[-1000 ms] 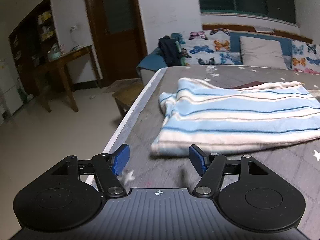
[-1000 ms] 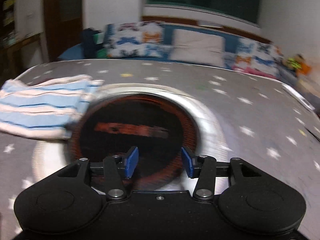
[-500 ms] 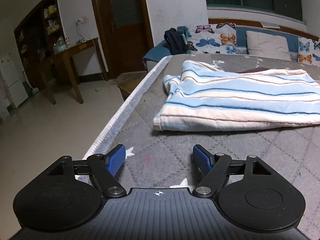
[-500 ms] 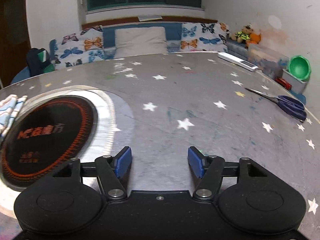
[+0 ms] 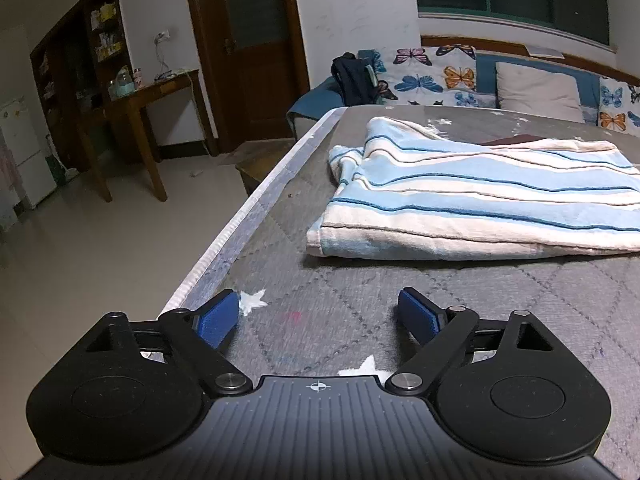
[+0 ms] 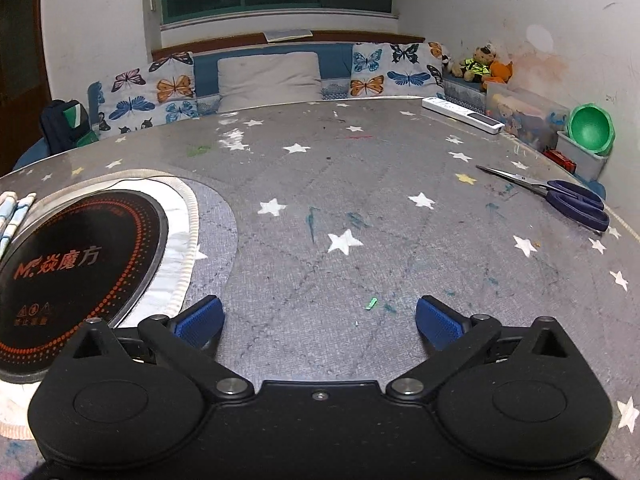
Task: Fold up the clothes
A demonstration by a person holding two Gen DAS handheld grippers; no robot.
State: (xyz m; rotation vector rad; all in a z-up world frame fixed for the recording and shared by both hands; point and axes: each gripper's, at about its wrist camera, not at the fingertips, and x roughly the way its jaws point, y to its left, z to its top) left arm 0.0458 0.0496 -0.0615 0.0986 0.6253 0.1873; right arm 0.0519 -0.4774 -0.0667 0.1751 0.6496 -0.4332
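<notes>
A folded garment with blue and white stripes [image 5: 480,196] lies on the grey star-patterned table [image 5: 360,300], ahead and right of my left gripper [image 5: 320,314]. That gripper is open and empty, low over the table near its left edge, short of the garment. In the right wrist view only a strip of the garment [image 6: 12,216] shows at the far left. My right gripper [image 6: 318,320] is open and empty over bare table, to the right of the garment.
A black round induction cooktop [image 6: 72,264] sits set into the table left of my right gripper. Blue-handled scissors [image 6: 560,198], a white power strip [image 6: 464,120] and a green bowl [image 6: 590,128] lie at the right side. A cushioned bench [image 6: 268,76] runs behind. Floor and a wooden desk [image 5: 148,92] are at left.
Both grippers have opened wider and drawn back from the garment. The right gripper has swung right, away from the cooktop, towards bare table. The garment lies still.
</notes>
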